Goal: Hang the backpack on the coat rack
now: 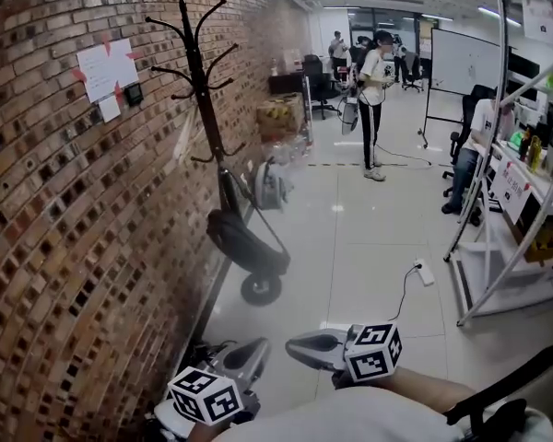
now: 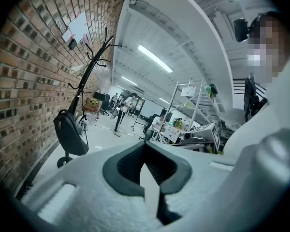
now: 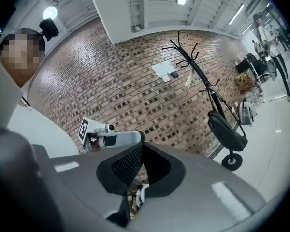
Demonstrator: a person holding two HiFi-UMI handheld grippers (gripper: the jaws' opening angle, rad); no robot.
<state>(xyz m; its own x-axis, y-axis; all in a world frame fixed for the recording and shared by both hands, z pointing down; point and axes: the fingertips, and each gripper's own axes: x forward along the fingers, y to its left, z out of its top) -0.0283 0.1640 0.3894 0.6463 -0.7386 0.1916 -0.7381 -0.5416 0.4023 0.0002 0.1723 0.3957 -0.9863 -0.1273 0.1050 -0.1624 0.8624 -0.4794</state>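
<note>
A black coat rack [image 1: 203, 81] stands against the brick wall, with a dark backpack [image 1: 244, 242] hanging low on it above a wheel. The rack [image 2: 89, 66] and backpack [image 2: 69, 134] also show at the left of the left gripper view, and the backpack [image 3: 227, 129] at the right of the right gripper view. Both grippers are at the bottom of the head view, well back from the rack. My left gripper [image 1: 252, 355] [image 2: 147, 158] is shut and holds nothing. My right gripper [image 1: 304, 346] [image 3: 141, 153] also looks shut and empty.
Papers [image 1: 106, 72] are taped to the brick wall. A metal shelf frame [image 1: 507, 201] stands at the right, with a power strip [image 1: 424, 273] and its cable on the floor beside it. A person [image 1: 373, 109] stands farther down the room near a whiteboard [image 1: 461, 63].
</note>
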